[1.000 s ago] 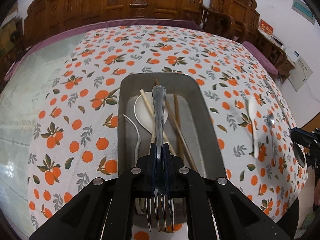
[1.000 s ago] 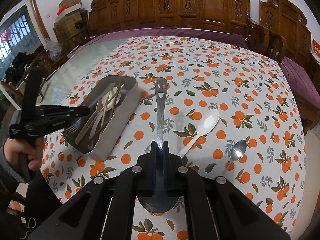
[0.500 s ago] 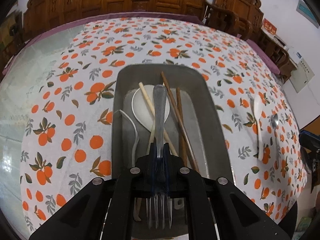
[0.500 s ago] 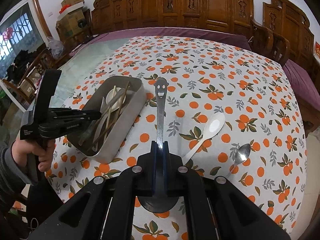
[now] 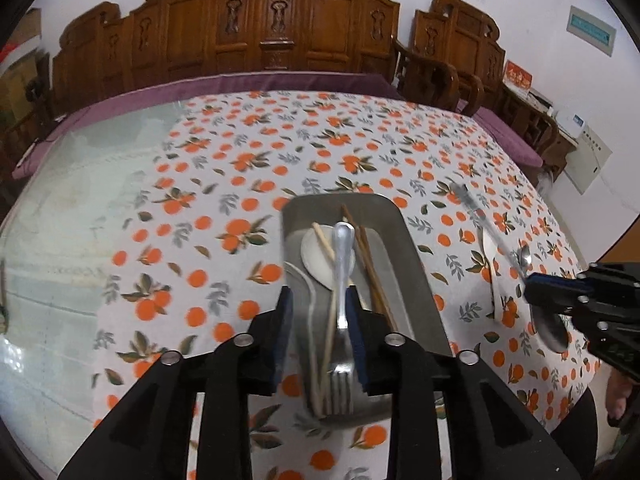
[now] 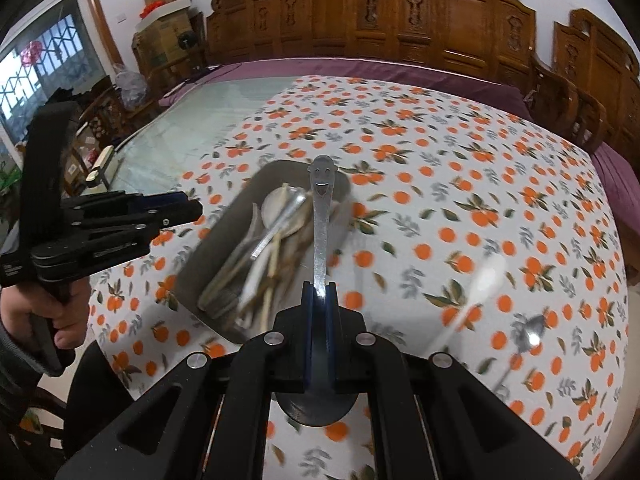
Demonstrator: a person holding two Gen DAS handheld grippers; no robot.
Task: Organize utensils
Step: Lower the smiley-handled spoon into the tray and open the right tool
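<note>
The fork (image 5: pixel 339 340) is released into the tray (image 5: pixel 420 276) by the just-opened left tool (image 5: pixel 320 336); a smiley spoon (image 6: pixel 321 216) is clamped in the right tool (image 6: pixel 319 296); two spoons (image 6: pixel 480 280) are left on the tabletop (image 6: pixel 480 160).

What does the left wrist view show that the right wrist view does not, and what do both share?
Left wrist only: the left gripper from behind, jaws just opened, the fork lying free between them; the fork's tines.
Right wrist only: the smiley face on the spoon held by the shut right gripper; a hand; the window.
Both: tray, fork, chopsticks, white spoon, small spoon, tablecloth.
</note>
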